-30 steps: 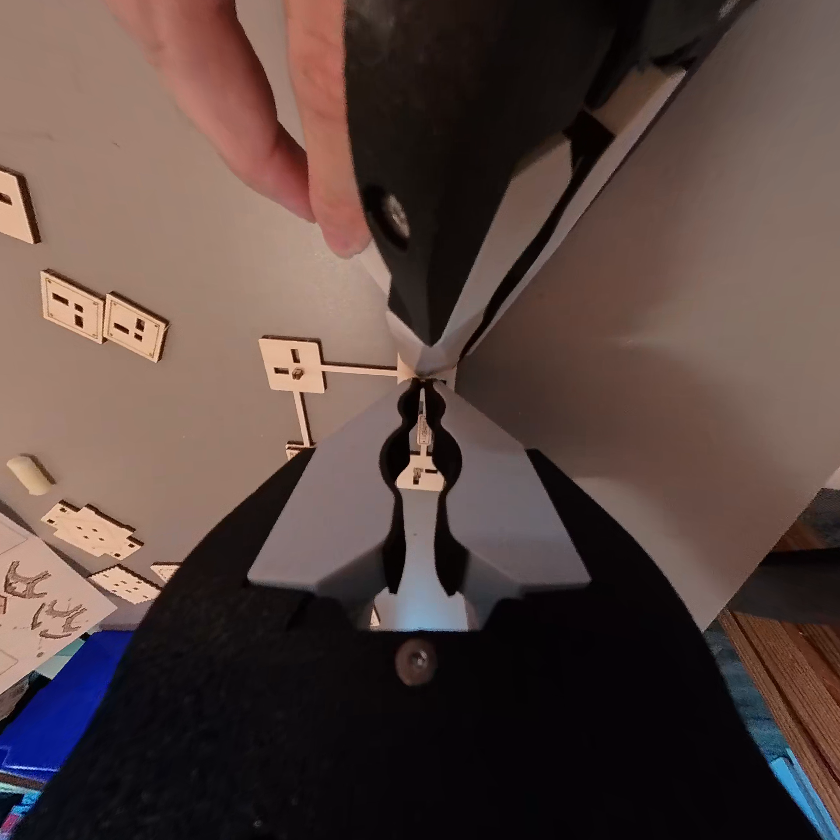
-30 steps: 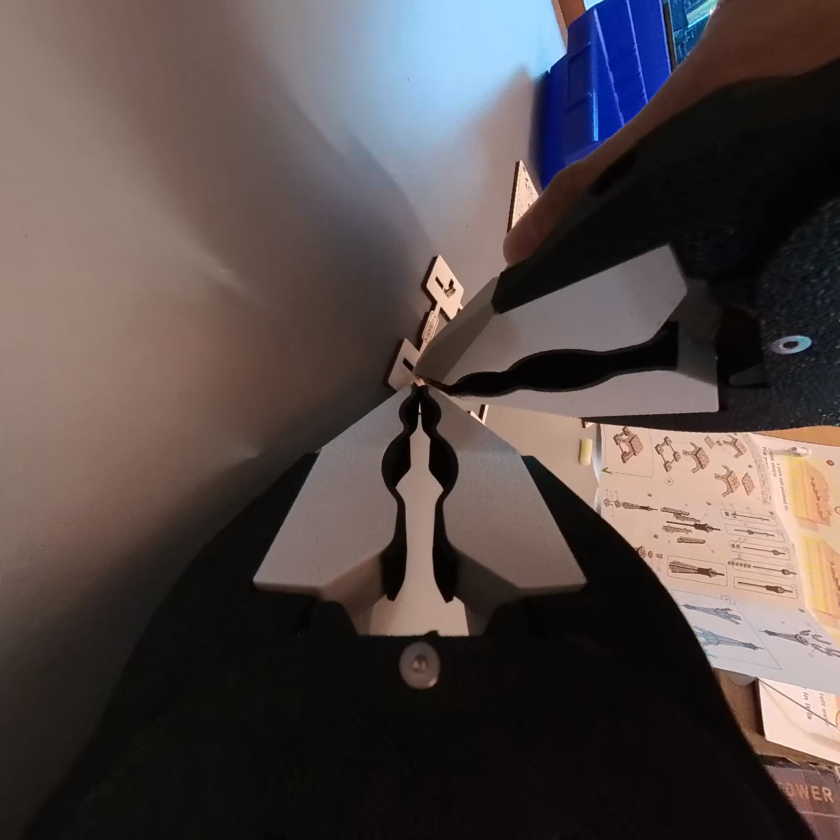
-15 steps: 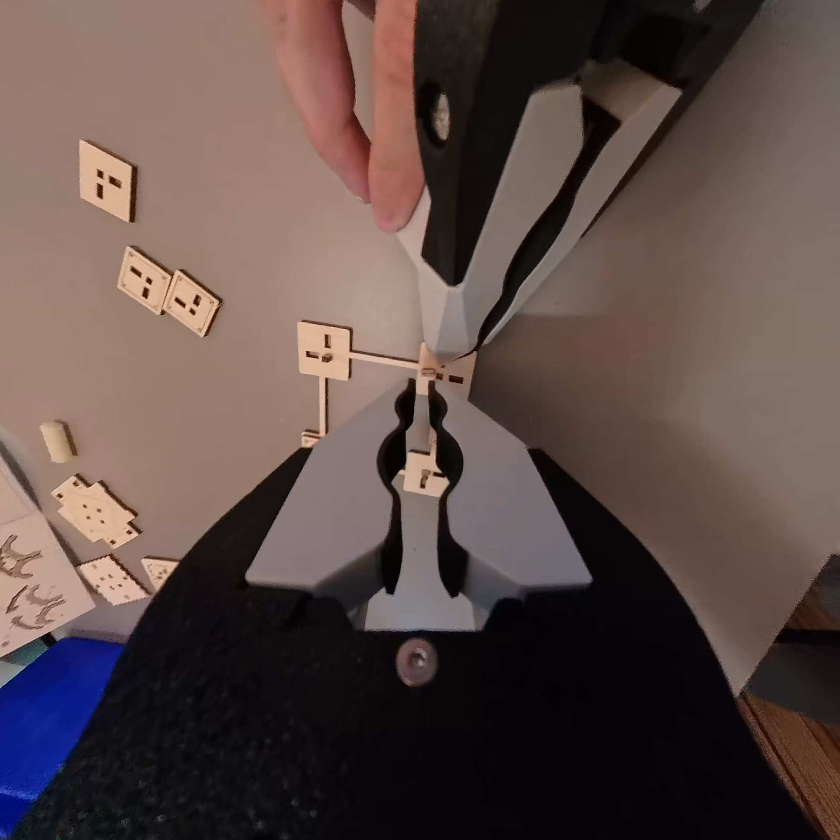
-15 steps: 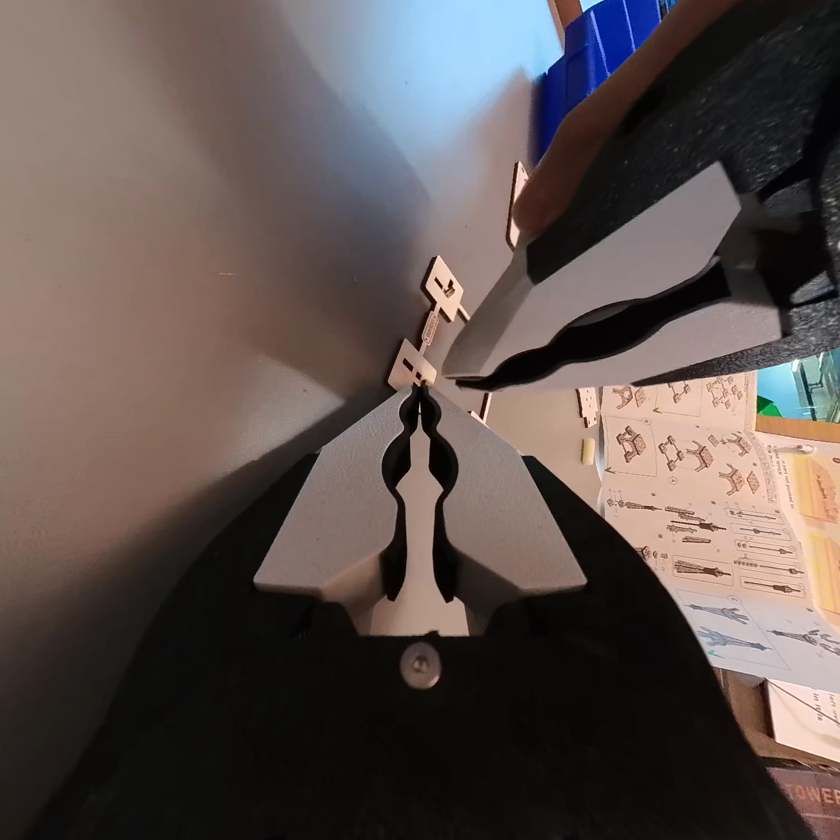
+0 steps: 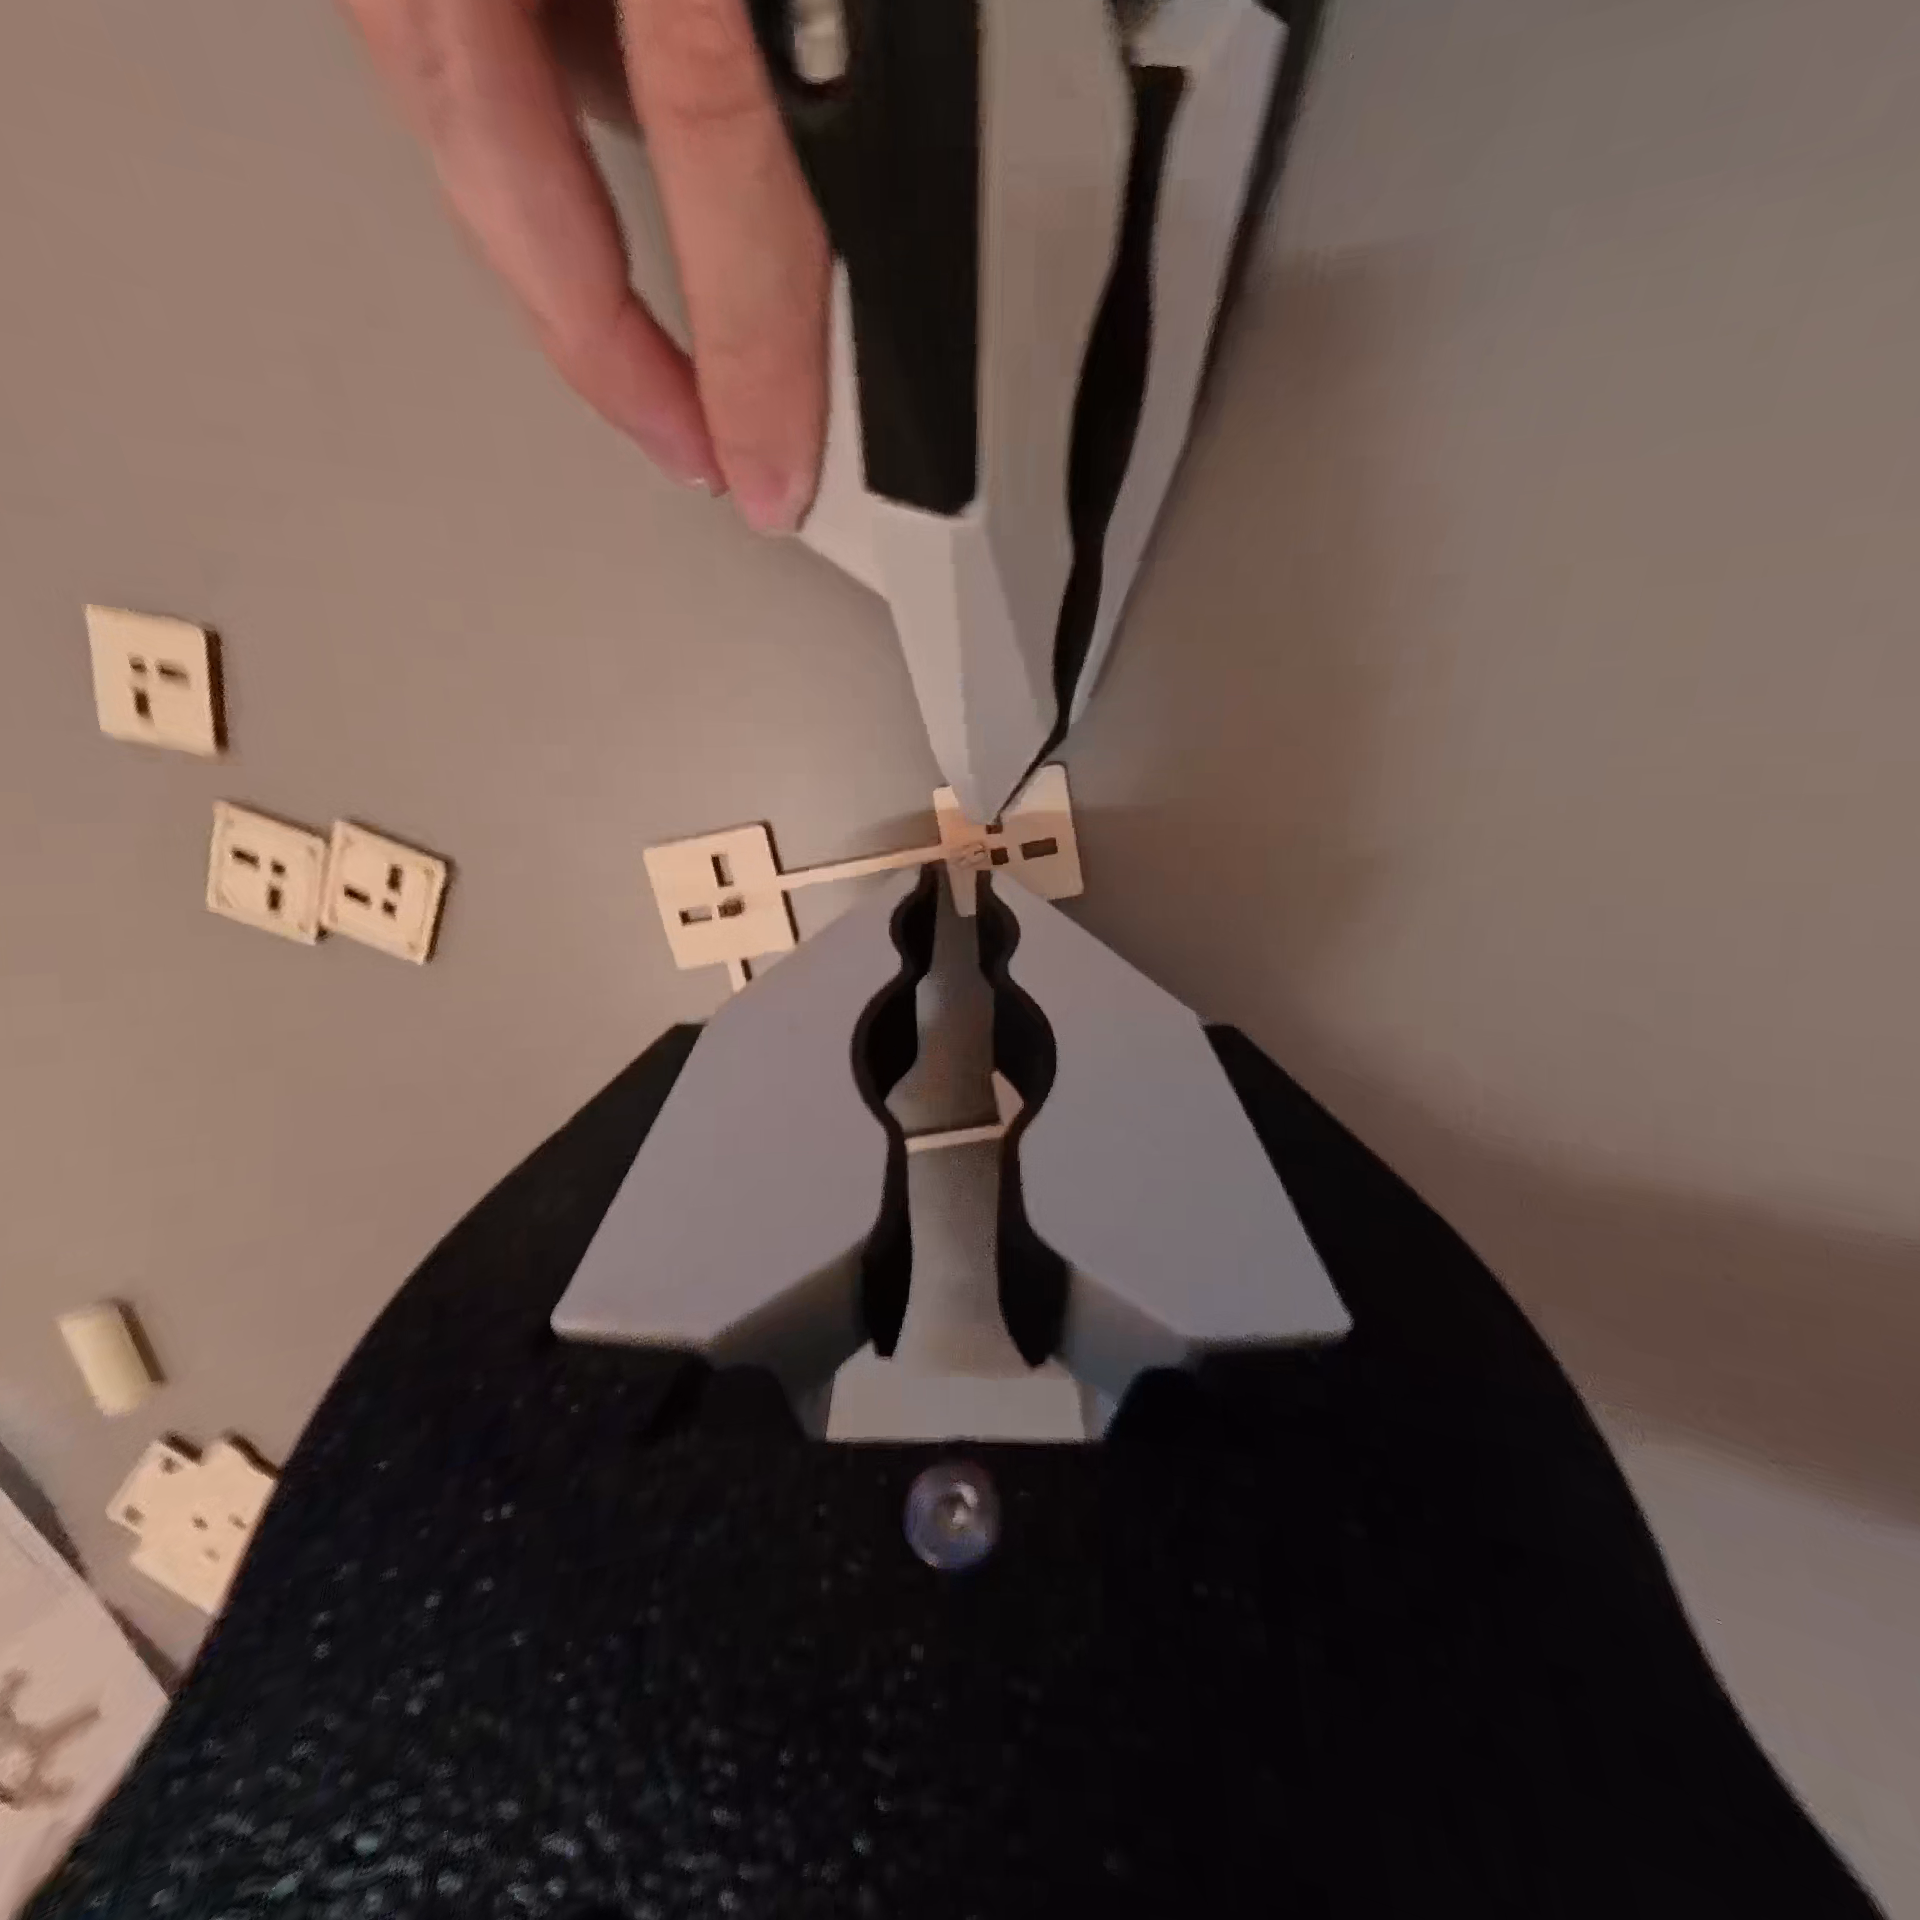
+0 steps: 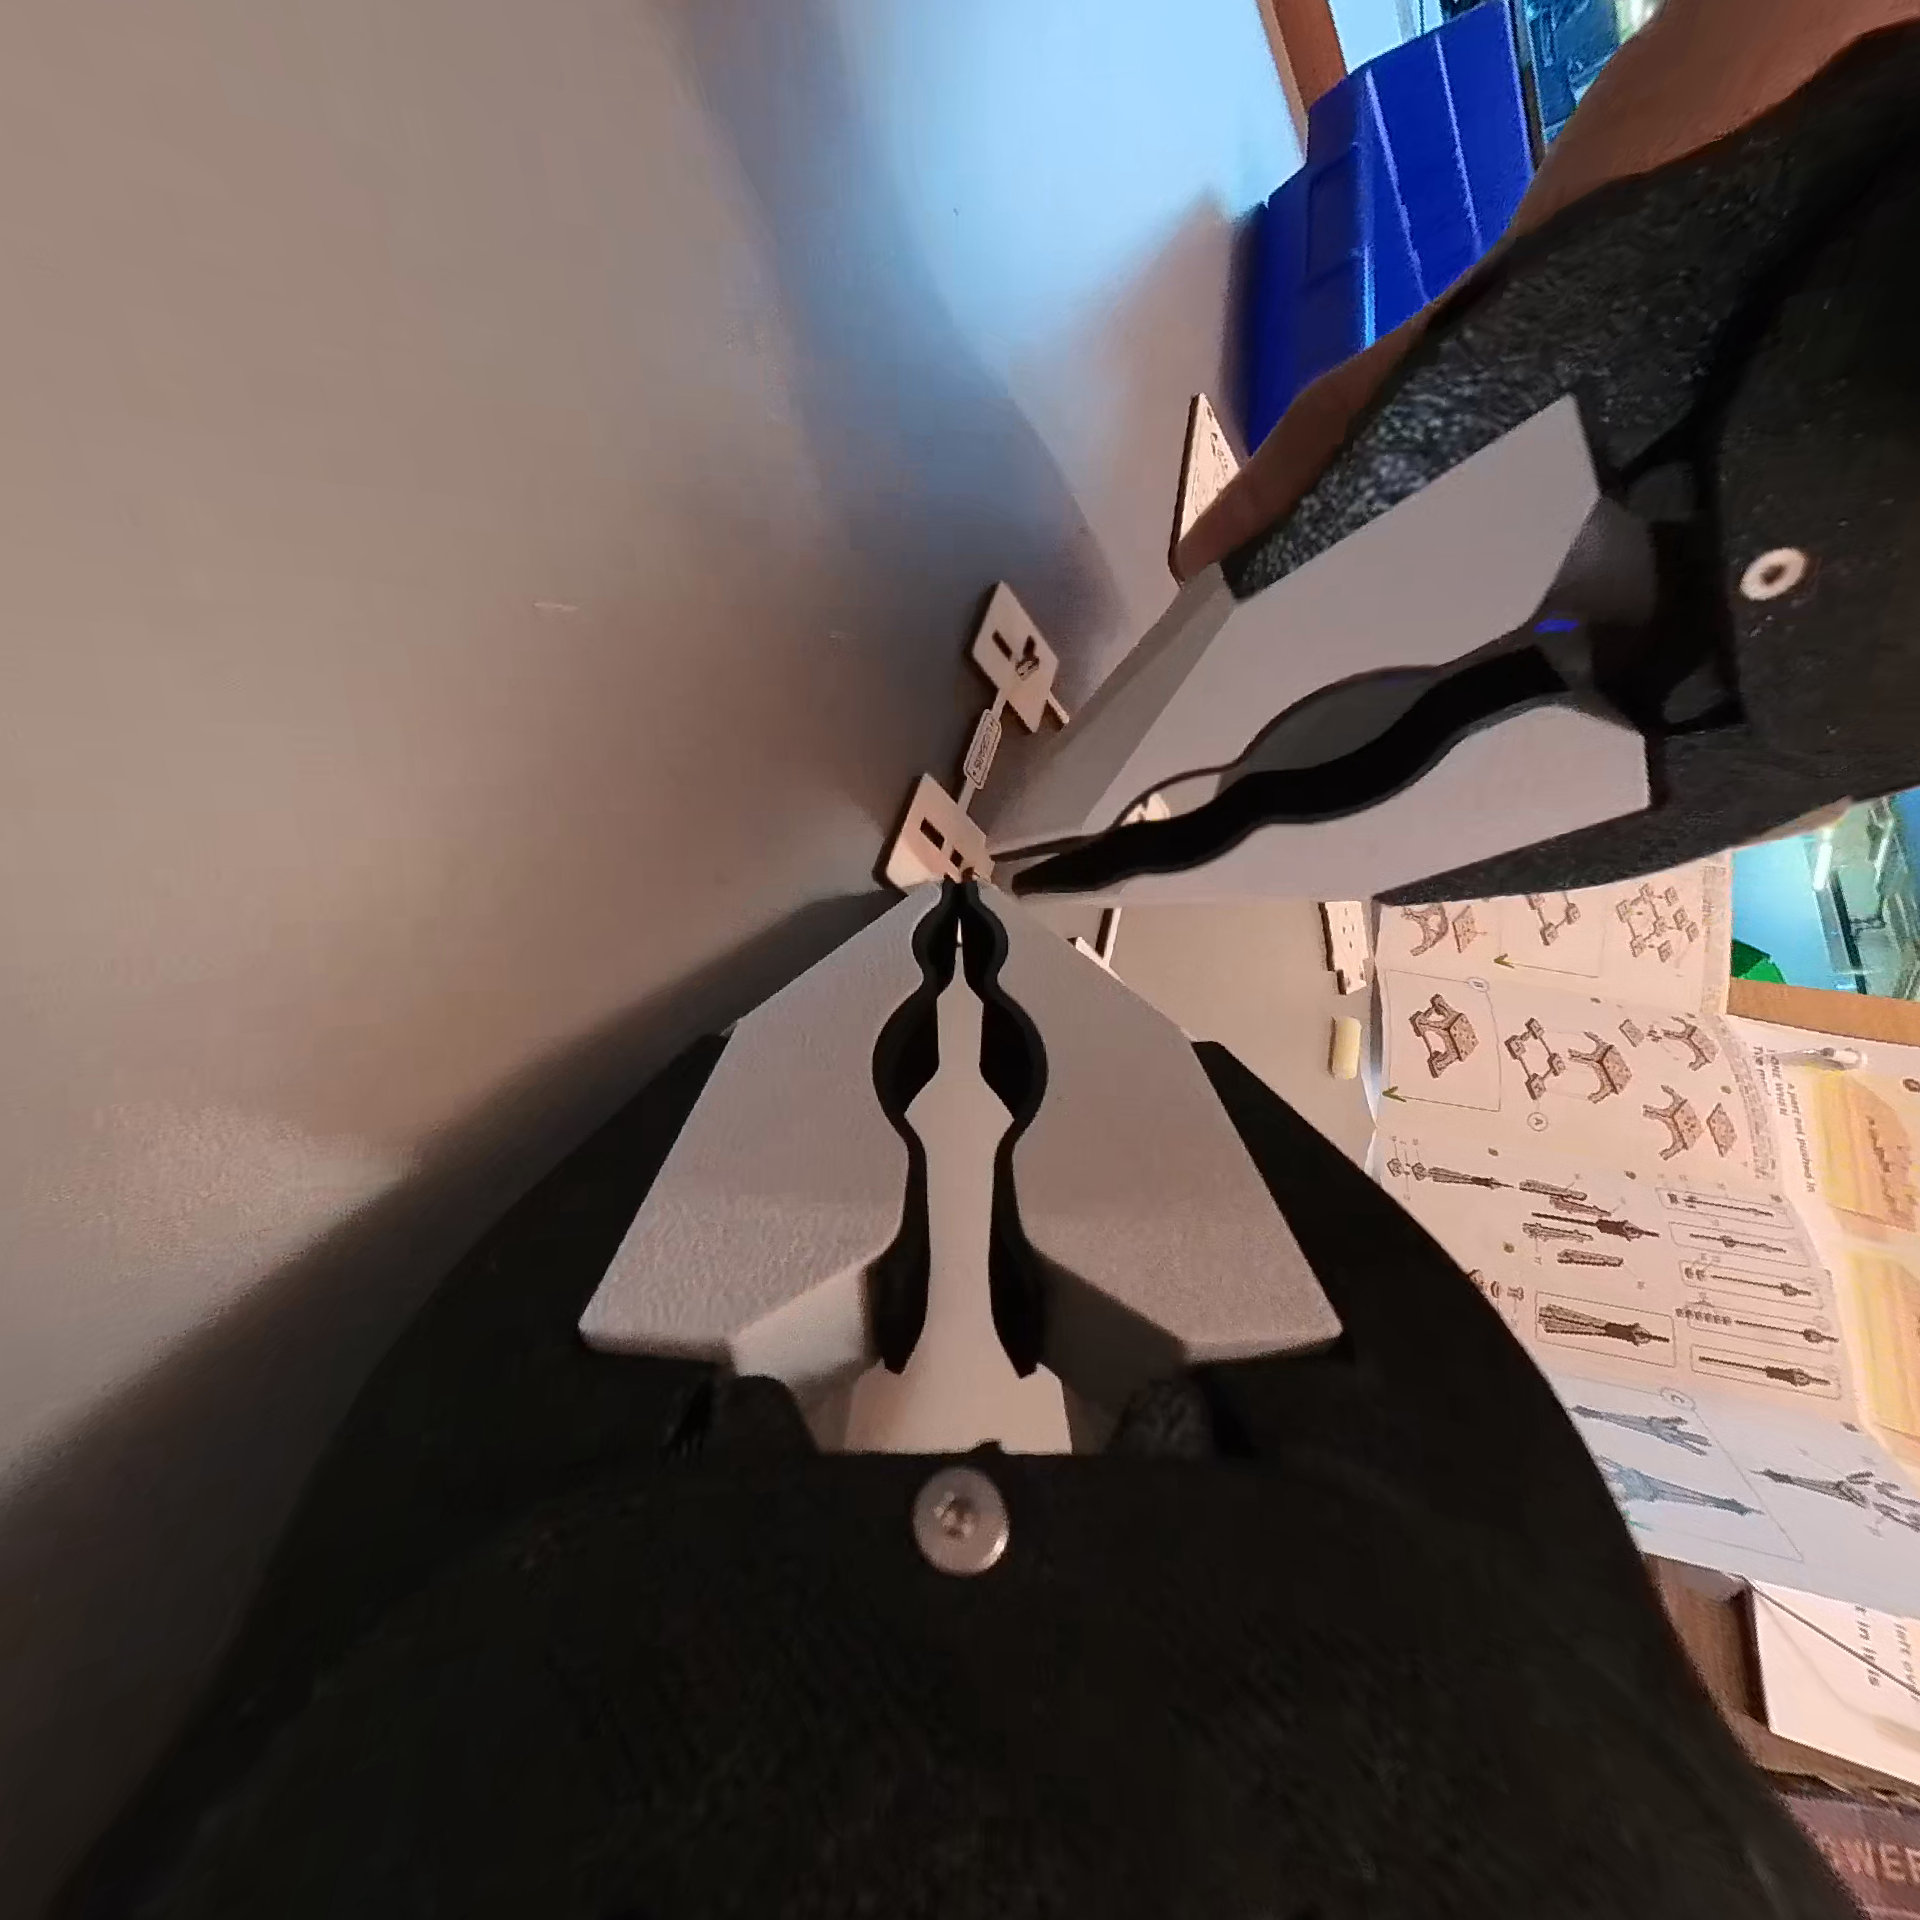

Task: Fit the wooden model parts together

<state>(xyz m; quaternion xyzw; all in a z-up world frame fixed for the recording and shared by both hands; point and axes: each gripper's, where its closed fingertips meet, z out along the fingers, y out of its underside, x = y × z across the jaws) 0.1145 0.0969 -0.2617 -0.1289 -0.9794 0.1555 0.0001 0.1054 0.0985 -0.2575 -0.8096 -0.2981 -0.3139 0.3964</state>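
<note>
The left hand-held gripper (image 5: 961, 904) is closed on a strip of the part-built wooden frame (image 5: 862, 868) above the grey worktop (image 5: 1455, 623). The right hand-held gripper (image 6: 956, 894), tips nearly shut, meets its square plate (image 5: 1006, 844); whether it grips is unclear. Loose squares (image 5: 327, 878) lie unfitted at left.

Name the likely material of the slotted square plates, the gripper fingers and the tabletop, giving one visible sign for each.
Slotted square plates: thin pale plywood, probably laser-cut; edges and slots look dark brown, as if scorched.
Left gripper fingers: matte grey, seemingly moulded or printed plastic; sharp facets, no metallic shine.
Tabletop: smooth grey, perhaps laminate or painted board; soft sheen, no grain. Its core cannot be told.
</note>
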